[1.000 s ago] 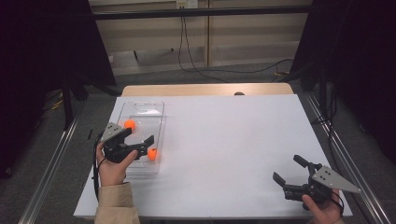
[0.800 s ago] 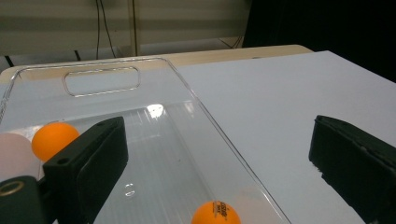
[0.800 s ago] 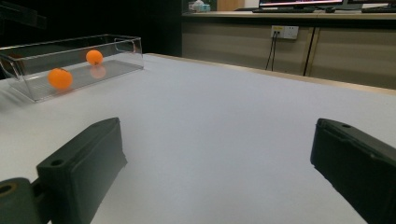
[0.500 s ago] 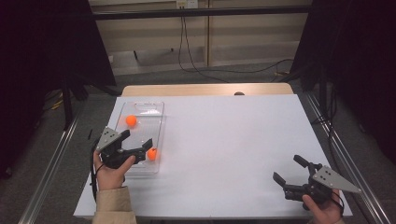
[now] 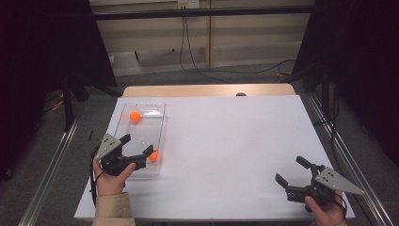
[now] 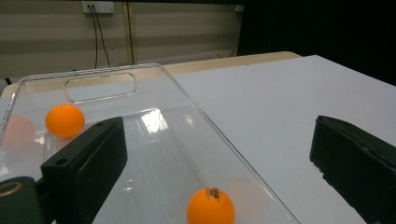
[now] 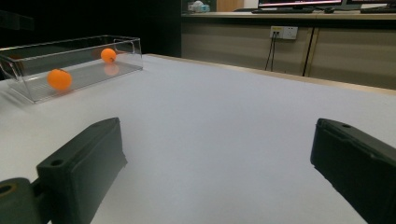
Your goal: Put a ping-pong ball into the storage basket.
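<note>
My left hand-held gripper hangs over the near end of the clear tray at the worktop's left, jaws spread wide and holding nothing. The near orange ball lies in the tray's near right corner, just ahead between those jaws. The tray runs near to far. My right hand-held gripper sits well apart, open, empty.

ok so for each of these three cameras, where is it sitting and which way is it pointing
High view: above the person's side, looking forward and down on the white table; both hands show, with left gripper and right gripper.
Left gripper view: rides the left gripper over the clear tray; its open jaws frame two orange balls.
Right gripper view: low at the table's right, facing across it between open jaws.
Shared: tray and balls show in all three.
</note>
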Demonstrator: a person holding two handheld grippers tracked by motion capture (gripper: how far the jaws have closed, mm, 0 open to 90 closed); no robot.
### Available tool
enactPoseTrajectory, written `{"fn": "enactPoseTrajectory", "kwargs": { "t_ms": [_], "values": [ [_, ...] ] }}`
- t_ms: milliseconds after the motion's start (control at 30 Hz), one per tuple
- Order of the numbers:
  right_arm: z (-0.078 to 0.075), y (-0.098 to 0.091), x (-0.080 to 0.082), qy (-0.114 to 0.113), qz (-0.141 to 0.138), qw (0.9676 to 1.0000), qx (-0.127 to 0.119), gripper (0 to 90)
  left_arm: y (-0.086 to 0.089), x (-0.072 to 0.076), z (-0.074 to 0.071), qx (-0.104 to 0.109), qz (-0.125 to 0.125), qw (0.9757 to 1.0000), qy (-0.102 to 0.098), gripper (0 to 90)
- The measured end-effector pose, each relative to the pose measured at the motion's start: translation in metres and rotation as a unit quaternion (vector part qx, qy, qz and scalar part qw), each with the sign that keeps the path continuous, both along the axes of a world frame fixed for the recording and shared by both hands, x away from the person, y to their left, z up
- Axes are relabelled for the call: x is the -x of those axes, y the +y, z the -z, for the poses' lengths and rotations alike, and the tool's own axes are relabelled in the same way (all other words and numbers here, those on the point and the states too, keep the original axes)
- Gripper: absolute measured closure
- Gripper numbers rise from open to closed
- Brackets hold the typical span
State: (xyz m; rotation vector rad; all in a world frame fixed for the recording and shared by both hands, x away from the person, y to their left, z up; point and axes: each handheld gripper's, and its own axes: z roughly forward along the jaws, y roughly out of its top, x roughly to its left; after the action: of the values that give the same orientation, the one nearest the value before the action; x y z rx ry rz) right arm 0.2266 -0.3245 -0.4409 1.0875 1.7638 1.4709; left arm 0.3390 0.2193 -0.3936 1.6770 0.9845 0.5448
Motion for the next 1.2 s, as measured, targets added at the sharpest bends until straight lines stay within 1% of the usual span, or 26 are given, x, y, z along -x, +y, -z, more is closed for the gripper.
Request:
{"fn": "enactPoseTrajectory", "kwargs": {
  "t_ms": [200, 267, 300, 333, 467, 567, 633, 767, 833, 967, 1100, 1200],
  "values": [
    [0.000, 0.000, 0.000, -0.001, 0.000, 1.0000, 0.000, 2.7, 0.003, 0.004, 0.001, 0.003, -0.001, 1.0000, -0.005, 4.1],
    [0.000, 0.000, 0.000, 0.000, 0.000, 1.0000, 0.000, 2.7, 0.003, 0.005, 0.002, 0.007, -0.001, 1.0000, -0.006, 4.1],
    [0.000, 0.000, 0.000, -0.001, 0.000, 1.0000, 0.000, 2.7, 0.004, 0.005, 0.002, 0.003, -0.001, 1.0000, -0.006, 4.1],
    [0.000, 0.000, 0.000, -0.001, 0.000, 1.0000, 0.000, 2.7, 0.004, 0.006, 0.003, 0.002, -0.002, 1.0000, -0.006, 4.0],
    [0.000, 0.000, 0.000, 0.000, 0.000, 1.0000, 0.000, 2.7, 0.005, 0.007, 0.003, 0.007, 0.001, 0.9999, -0.011, 3.8],
    [0.000, 0.000, 0.000, 0.000, 0.000, 1.0000, 0.000, 2.7, 0.007, 0.009, 0.004, 0.007, -0.002, 0.9999, -0.013, 3.7],
    [0.000, 0.000, 0.000, 0.000, 0.000, 1.0000, 0.000, 2.7, 0.008, 0.010, 0.004, 0.012, -0.004, 0.9998, -0.015, 3.7],
    [0.000, 0.000, 0.000, -0.001, 0.000, 1.0000, 0.000, 2.7, 0.010, 0.012, 0.006, 0.012, -0.001, 0.9997, -0.019, 3.4],
    [0.000, 0.000, 0.000, -0.001, 0.000, 1.0000, 0.000, 2.7, 0.012, 0.013, 0.006, 0.009, -0.001, 0.9998, -0.018, 3.4],
    [0.000, 0.000, 0.000, -0.001, 0.000, 1.0000, 0.000, 2.7, 0.013, 0.014, 0.007, 0.012, 0.000, 0.9997, -0.021, 3.4],
    [0.000, -0.001, 0.000, -0.001, 0.001, 1.0000, 0.000, 2.7, 0.014, 0.016, 0.010, 0.015, 0.000, 0.9997, -0.019, 3.4],
    [0.000, -0.001, 0.000, -0.001, 0.002, 1.0000, 0.000, 2.7, 0.015, 0.017, 0.011, 0.012, 0.001, 0.9998, -0.018, 3.4]
  ]
}}
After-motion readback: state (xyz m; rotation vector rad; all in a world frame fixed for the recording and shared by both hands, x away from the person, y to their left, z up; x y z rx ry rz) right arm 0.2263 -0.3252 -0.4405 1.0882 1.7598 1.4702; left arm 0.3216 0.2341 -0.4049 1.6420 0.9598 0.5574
